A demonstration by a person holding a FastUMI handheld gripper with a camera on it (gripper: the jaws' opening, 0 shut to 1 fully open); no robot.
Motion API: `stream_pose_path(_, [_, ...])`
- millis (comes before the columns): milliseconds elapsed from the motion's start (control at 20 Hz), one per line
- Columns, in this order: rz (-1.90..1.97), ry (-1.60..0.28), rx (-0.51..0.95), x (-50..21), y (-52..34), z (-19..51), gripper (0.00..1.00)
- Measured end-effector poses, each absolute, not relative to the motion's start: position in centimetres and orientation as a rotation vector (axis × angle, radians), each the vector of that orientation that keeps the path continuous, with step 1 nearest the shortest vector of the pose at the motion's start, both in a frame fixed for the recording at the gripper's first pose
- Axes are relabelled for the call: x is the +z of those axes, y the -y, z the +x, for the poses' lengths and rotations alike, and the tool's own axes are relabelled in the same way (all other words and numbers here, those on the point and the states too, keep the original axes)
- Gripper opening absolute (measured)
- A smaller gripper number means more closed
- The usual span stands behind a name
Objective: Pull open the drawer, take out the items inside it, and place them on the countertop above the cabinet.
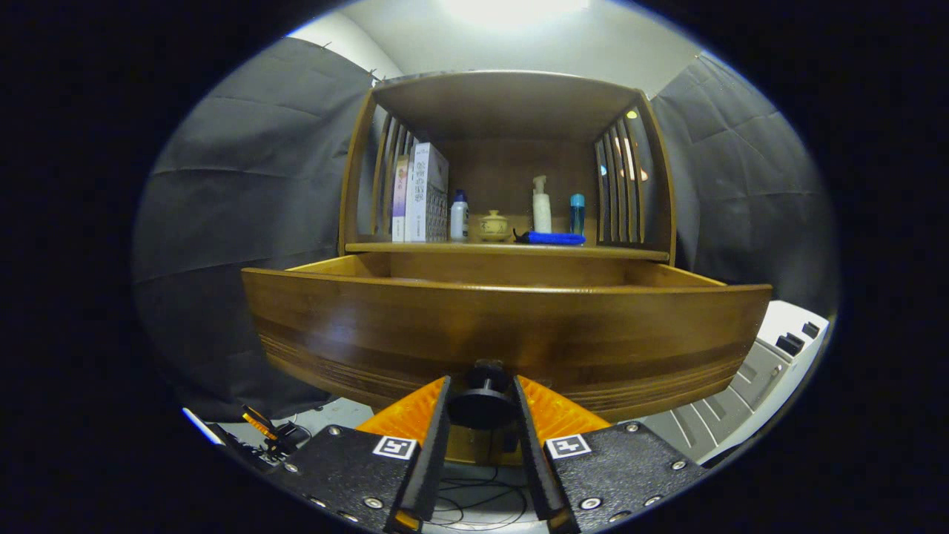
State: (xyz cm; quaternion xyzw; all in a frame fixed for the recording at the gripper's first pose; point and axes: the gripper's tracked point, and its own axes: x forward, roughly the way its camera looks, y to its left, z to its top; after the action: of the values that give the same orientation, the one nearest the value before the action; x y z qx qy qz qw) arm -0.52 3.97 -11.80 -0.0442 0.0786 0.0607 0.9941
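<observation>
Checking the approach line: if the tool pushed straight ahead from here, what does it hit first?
The tool is already closed on the drawer knob, so the wooden drawer front just behind it comes first, likely right away.

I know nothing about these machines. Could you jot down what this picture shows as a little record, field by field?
gripper: gripper with both fingers closed on the drawer knob
drawer: wooden drawer pulled out towards the camera; its inside is hidden behind the front panel
countertop: countertop above the drawer carries boxes, a small white bottle, a lidded pot, a pump bottle, a blue bottle and a flat blue item
task stage: drawer open, nothing lifted out yet
</observation>
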Motion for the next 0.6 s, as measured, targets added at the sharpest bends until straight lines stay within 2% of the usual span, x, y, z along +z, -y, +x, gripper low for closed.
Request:
stream_pose_path(150, [-0.078, -0.074, 0.169, -9.5, -4.7, -1.3, 0.72])
stream_pose_path(350, [-0.095, 0.003, 0.197, -6.6, -4.9, -1.7, 0.92])
stream_pose_path(600, [-0.058, 0.038, 0.199, -2.7, -4.7, -0.5, 0.93])
